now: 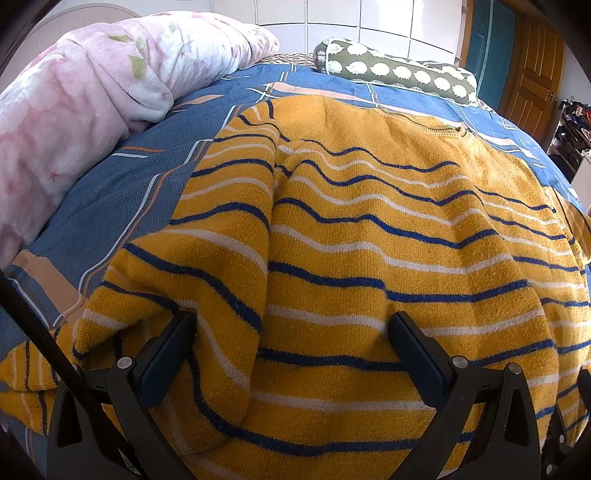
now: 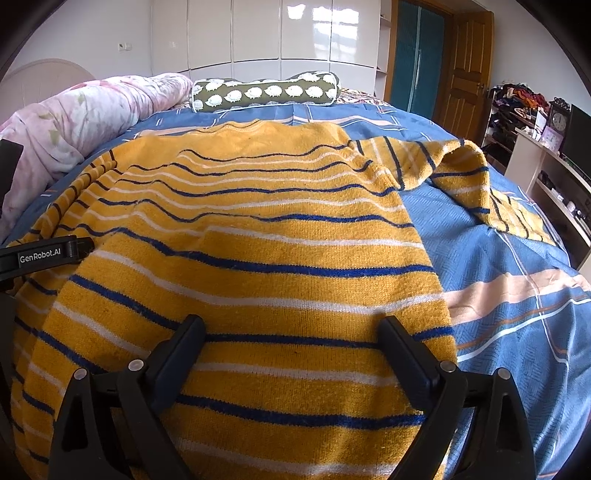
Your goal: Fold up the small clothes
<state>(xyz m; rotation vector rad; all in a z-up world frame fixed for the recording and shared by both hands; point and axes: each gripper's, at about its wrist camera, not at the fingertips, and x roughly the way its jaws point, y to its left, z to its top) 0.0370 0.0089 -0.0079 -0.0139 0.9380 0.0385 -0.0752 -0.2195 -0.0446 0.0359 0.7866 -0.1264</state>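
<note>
- Presently the sweater (image 1: 369,258) lies on the bed (image 2: 498,295), hem nearest, collar toward frame top.
- Left gripper (image 1: 291,325) and right gripper (image 2: 291,325) fingers spread wide, holding nothing.
- Right sleeve (image 2: 469,177) sprawls at upper right, nearer the right gripper.

Both cameras sit low and very close over the yellow striped sweater (image 1: 369,266), looking across the bed (image 1: 110,206) toward the white cupboards (image 2: 280,33). The left one sits nearer the pink blanket (image 1: 74,99). The right one sits nearer the shelves (image 2: 546,170). Both see the sheep pillow (image 2: 266,92).
</note>
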